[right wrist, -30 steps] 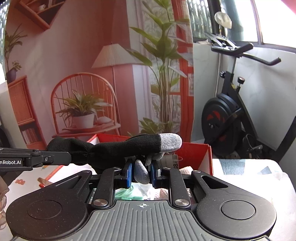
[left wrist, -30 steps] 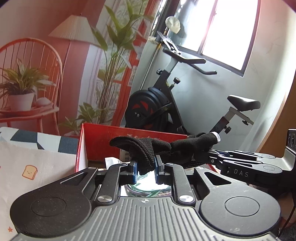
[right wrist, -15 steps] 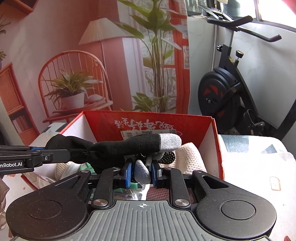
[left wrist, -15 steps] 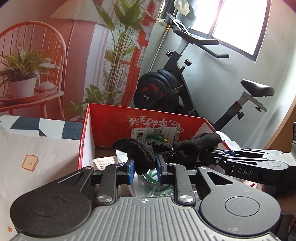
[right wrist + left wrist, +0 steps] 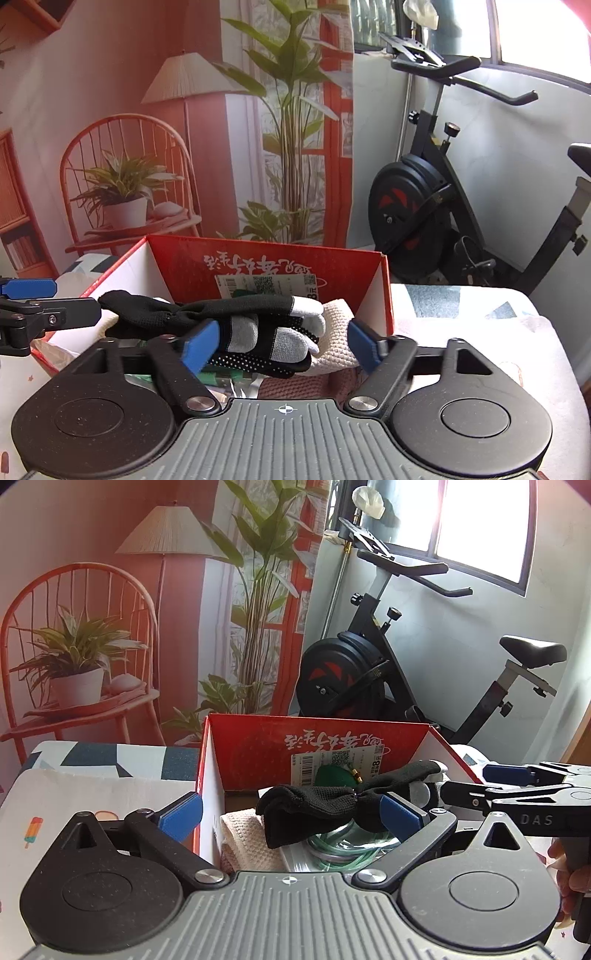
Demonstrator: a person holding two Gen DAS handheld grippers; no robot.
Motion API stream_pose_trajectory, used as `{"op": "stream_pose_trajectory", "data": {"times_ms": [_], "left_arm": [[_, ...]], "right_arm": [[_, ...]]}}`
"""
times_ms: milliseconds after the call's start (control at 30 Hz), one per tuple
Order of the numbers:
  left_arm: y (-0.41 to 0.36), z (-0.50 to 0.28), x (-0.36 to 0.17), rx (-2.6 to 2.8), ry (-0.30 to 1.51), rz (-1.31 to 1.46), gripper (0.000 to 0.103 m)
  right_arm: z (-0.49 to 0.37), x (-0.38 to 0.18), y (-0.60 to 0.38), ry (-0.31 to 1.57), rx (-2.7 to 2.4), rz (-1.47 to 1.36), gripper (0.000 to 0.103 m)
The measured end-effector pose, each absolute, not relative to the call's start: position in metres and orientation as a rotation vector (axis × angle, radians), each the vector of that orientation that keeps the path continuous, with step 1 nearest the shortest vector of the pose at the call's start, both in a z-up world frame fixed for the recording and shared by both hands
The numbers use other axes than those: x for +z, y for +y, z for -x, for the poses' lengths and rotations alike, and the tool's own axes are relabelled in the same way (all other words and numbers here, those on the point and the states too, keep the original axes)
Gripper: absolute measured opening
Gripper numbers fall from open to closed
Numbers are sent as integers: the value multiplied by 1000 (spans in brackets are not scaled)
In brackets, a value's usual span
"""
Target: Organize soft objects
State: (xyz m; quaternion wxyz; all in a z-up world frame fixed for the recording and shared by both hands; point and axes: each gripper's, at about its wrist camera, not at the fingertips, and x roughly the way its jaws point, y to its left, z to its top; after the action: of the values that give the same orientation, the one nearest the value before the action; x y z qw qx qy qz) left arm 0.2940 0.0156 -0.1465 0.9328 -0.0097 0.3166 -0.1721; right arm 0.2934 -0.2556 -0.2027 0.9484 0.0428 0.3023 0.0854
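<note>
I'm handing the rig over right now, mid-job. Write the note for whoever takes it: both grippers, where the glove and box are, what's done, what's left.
Left gripper: open, holds nothing.
Right gripper: open, holds nothing.
Black glove: lies in the red box between both sets of open fingers, on top of a cream knit cloth, green tubing and other items.
Done: glove is in the box and let go.
Left: draw both grippers back clear of the glove, then look for further soft items; none shows outside the box in these views.
</note>
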Motion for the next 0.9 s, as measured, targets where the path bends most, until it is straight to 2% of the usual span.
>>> {"op": "stream_pose_trajectory", "data": {"times_ms": [67,133,900], "left_arm": [[16,-291,-144,-348,646,19,103],[17,-289,-140,-333,645,9,103],[4,-215,-78,-197,530,-146,103]], "right_arm": [[-289,-199,-257,610,177,-94,97],[-284,-195,-259,598,180,-101,102],[-211,-145,-259,542,95,-113,102]]}}
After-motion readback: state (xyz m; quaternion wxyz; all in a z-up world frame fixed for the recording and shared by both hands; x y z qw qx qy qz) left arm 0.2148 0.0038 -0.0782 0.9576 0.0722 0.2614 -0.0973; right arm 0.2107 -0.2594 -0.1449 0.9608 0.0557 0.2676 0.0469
